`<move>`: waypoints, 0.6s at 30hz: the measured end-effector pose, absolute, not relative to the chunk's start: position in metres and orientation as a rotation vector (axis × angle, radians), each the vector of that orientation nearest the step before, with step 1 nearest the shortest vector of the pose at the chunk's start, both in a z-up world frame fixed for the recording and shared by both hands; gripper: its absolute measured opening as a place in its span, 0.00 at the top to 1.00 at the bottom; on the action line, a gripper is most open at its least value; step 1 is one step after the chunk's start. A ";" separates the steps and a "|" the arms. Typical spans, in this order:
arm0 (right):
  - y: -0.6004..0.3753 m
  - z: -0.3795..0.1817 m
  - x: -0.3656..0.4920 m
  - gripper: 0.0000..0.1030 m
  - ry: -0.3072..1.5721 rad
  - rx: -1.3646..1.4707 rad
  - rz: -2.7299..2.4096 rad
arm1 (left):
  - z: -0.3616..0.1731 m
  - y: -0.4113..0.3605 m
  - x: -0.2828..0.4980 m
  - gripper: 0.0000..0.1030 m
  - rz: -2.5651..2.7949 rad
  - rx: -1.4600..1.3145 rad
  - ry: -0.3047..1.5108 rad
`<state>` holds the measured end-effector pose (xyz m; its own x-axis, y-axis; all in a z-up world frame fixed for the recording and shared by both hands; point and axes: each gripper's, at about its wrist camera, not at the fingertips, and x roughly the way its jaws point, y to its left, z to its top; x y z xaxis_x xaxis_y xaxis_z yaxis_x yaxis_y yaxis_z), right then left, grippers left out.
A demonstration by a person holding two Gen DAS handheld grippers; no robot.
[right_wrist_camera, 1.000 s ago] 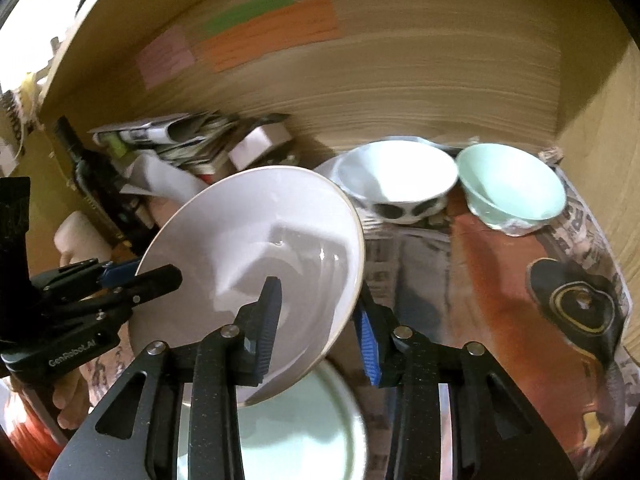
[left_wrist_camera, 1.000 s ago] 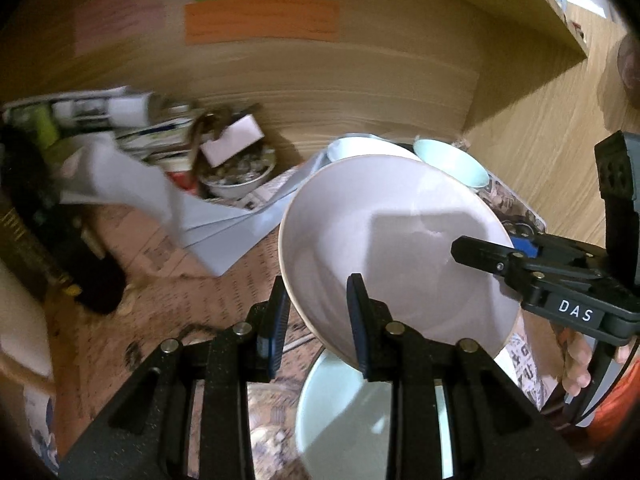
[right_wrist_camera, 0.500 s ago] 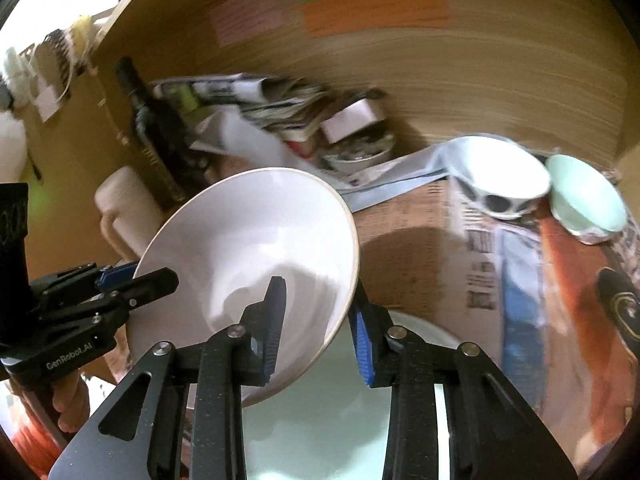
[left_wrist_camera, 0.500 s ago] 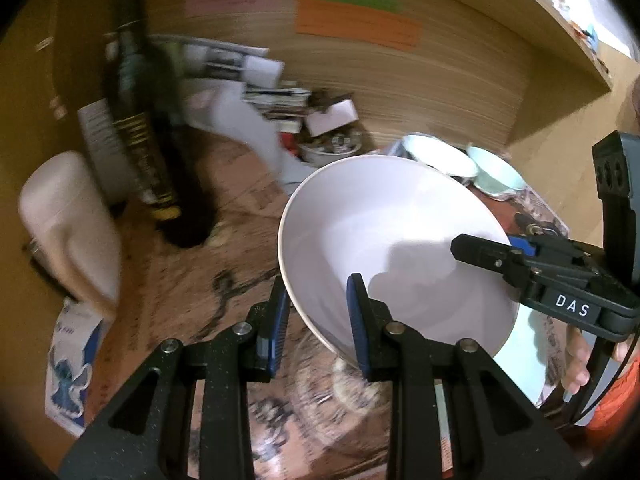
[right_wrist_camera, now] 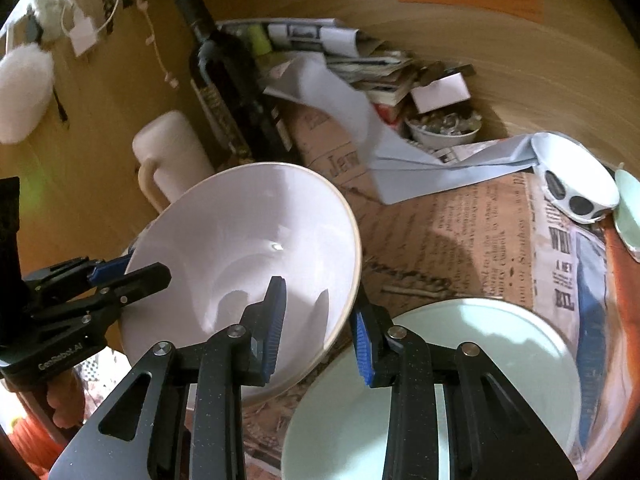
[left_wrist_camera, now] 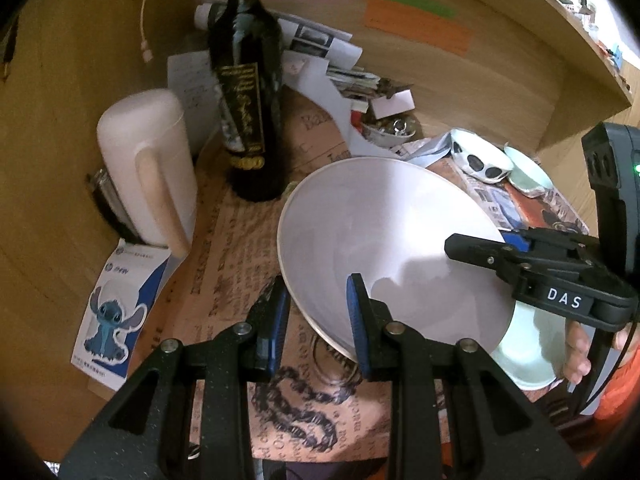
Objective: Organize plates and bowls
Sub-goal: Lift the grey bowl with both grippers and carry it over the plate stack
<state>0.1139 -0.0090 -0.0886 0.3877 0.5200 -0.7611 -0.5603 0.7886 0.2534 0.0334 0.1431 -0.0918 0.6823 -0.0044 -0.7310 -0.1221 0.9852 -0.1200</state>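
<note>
Both grippers have swung the bowl (left_wrist_camera: 384,248) leftward toward the bottle (left_wrist_camera: 244,92); left gripper (left_wrist_camera: 316,320) and right gripper (right_wrist_camera: 318,320) clamp opposite rims, bowl airborne. Next: a clear spot to lower it.

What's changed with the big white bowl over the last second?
Both grippers, left and right, carried the white bowl leftward off the pale green plate, toward the dark bottle. Unchanged: both keep clamping its rim; the two small bowls stay put.
</note>
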 end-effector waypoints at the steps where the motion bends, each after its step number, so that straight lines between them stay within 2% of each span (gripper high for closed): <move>1: -0.007 -0.090 0.114 0.72 0.957 -0.051 0.688 | -0.094 0.144 0.032 0.72 0.065 -0.166 0.821; 11: 0.007 -0.116 0.116 0.72 1.035 -0.114 0.674 | -0.121 0.155 0.034 0.72 0.048 -0.216 0.886; 18: 0.011 -0.117 0.114 0.72 1.026 -0.155 0.679 | -0.118 0.152 0.033 0.72 0.050 -0.193 0.879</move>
